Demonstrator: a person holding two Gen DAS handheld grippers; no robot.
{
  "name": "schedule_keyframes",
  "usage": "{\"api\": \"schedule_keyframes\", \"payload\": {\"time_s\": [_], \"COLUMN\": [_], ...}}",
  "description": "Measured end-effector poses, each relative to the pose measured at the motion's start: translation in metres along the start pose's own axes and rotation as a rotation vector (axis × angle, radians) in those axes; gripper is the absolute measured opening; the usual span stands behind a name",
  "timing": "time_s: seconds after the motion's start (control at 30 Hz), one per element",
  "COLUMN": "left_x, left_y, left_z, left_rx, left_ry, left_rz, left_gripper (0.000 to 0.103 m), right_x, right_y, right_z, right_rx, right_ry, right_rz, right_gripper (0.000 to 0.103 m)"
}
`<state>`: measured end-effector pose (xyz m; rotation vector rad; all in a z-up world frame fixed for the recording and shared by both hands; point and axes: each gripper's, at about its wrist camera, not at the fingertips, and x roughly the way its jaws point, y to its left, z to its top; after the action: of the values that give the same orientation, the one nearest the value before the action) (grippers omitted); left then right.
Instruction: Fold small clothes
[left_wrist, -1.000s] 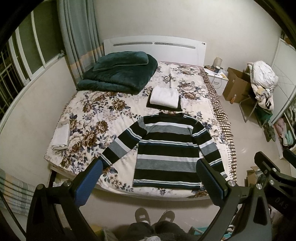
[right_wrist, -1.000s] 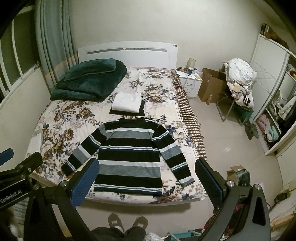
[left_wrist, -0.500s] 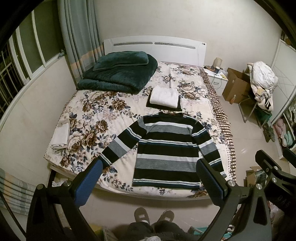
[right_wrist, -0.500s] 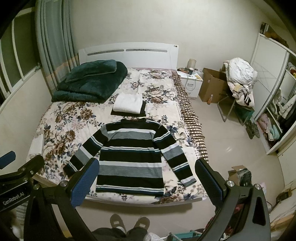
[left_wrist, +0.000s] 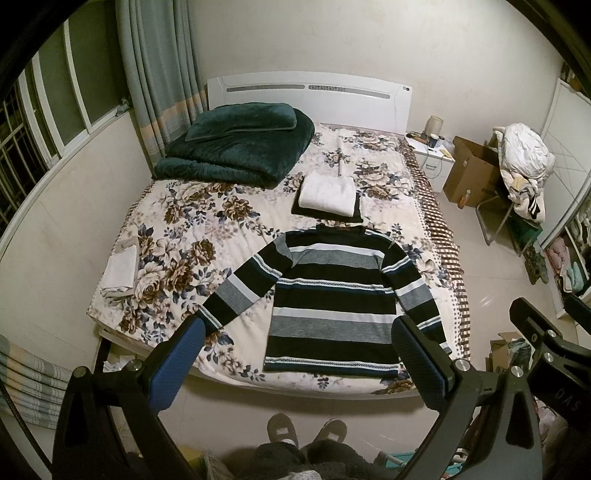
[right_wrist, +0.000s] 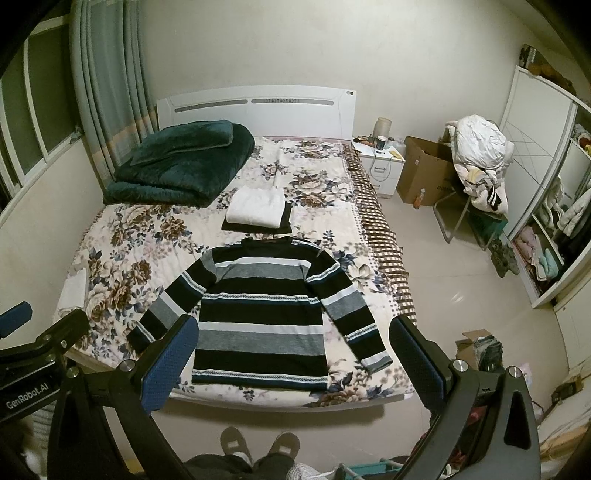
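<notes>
A black, grey and white striped sweater (left_wrist: 332, 299) lies flat and face up on the flowered bed (left_wrist: 192, 236), sleeves spread, hem toward me; it also shows in the right wrist view (right_wrist: 262, 317). My left gripper (left_wrist: 297, 362) is open and empty, held high above the foot of the bed. My right gripper (right_wrist: 295, 362) is open and empty at the same height, to the right of the left one. Beyond the collar lies a folded white garment (left_wrist: 327, 192) on a folded dark one.
A dark green folded blanket (left_wrist: 236, 147) with a pillow lies at the bed's head left. A small folded white cloth (left_wrist: 120, 266) sits at the left edge. A nightstand (right_wrist: 380, 166), cardboard box (right_wrist: 424, 173) and a chair piled with clothes (right_wrist: 476, 162) stand right. My slippered feet (left_wrist: 306, 432) are at the bed's foot.
Both grippers have drifted very slightly; the view barely shifts. The sweater and the jaws are unchanged.
</notes>
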<state>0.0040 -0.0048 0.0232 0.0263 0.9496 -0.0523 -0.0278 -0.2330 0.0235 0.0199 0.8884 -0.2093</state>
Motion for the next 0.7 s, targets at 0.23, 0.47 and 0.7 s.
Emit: {"api": "schedule_keyframes", "payload": {"time_s": [0.23,0.47,0.7], "left_x": [-0.001,-0.001,-0.001], "left_y": [0.0,0.0,-0.009], "left_z": [0.001,0.0,0.02], "left_rx": [0.0,-0.002,0.009], "left_ry": [-0.001,-0.001,-0.032], "left_rz": [-0.002,-0.001,0.025], "left_gripper": [0.103,0.103,0.103], "right_x": [0.0,0.003,0.011], "right_y": [0.0,0.0,0.0], "right_z": [0.002,0.002,0.008], "right_rx": [0.001,0.001,0.03], "right_ry": [-0.001,-0.001,0.007], "right_rz": [0.001,0.002,0.001], "right_gripper": [0.103,0.103,0.103]}}
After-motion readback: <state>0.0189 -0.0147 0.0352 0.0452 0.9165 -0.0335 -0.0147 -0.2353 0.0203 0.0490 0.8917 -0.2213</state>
